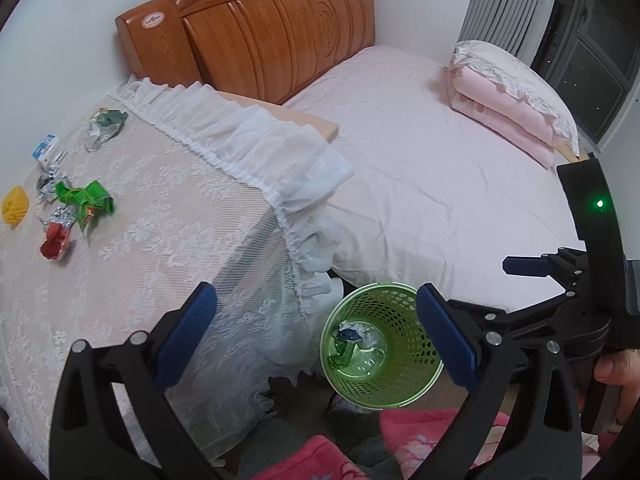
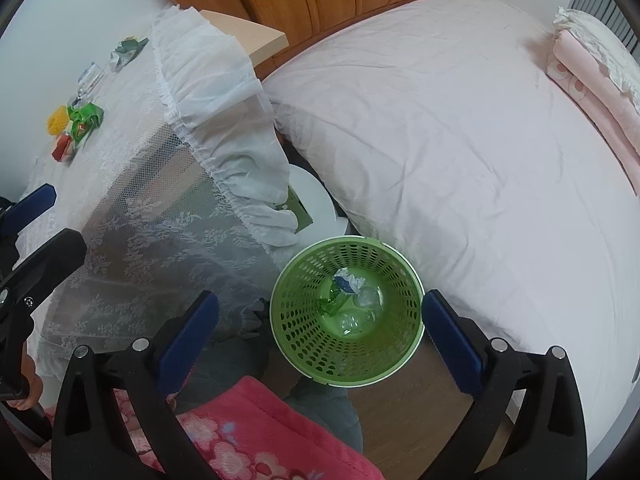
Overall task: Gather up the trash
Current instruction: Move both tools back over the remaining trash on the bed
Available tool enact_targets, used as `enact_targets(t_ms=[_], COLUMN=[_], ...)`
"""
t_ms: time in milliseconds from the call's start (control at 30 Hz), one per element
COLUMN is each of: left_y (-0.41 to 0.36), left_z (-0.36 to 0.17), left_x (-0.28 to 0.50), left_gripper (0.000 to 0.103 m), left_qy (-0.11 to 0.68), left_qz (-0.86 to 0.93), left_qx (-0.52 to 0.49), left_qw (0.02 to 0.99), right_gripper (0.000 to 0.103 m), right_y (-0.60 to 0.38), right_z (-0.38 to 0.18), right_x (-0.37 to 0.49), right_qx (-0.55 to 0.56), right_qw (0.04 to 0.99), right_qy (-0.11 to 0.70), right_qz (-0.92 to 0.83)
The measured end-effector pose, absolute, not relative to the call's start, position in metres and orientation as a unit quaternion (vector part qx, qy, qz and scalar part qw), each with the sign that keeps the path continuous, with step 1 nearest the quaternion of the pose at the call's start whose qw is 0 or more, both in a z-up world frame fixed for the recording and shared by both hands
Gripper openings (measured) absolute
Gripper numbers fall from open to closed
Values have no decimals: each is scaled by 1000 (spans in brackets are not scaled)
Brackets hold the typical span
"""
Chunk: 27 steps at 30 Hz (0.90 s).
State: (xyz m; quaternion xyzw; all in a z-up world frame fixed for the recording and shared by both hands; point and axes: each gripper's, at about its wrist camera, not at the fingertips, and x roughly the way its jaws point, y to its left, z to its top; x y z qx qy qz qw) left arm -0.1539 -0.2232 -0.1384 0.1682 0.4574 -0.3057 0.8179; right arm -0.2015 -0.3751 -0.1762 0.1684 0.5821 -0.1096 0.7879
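Both grippers sit closest to us, and both are spread wide with nothing between the blue pads — the left gripper (image 1: 316, 332) hangs over the table's edge, the right gripper (image 2: 320, 340) right above the basket.

Behind them the bed (image 1: 420, 160) fills the room, a folded pink blanket (image 1: 516, 108) at its far side. Next in size is the table (image 1: 160, 208) under its lace cloth, and that is where we need to go, since the trash lies in a cluster near its far left side. The green basket (image 2: 346, 312) stands on the floor between table and bed; a few crumpled scraps already lie in its bottom, so we judge the job partly done.

On the table we see a crumpled green wrapper (image 1: 86, 202), a red wrapper (image 1: 56, 240) just beside it, a whitish-green crumple (image 1: 104, 126) further back, bits of foil (image 1: 48, 186), a small blue-and-white packet (image 1: 46, 150) and a yellow piece (image 1: 16, 204) at the edge.

To do it well, we should send the left gripper — it is nearer — and pick the green wrapper first. We should come down with fingers astride it and close gently, so the lace is not pinched and dragged along.
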Motion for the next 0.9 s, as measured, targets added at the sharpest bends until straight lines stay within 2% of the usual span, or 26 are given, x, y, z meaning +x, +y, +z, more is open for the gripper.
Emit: enact_targets(t_ms=[267, 700, 900], left_y=[-151, -40, -30], left_z=[-123, -124, -137], left_x=[-112, -54, -25], left_gripper=[95, 95, 95], left_qy=[453, 470, 462], left_qz=[-221, -100, -93], left_qx=[132, 54, 85], left_qw=[854, 875, 878], right_gripper=[100, 100, 100], right_y=[-352, -280, -257], right_z=[-163, -156, -151], right_x=[-150, -79, -59], right_qx=[202, 170, 151], right_qw=[808, 812, 816], right_qy=[549, 558, 558], right_qz=[-73, 2, 21])
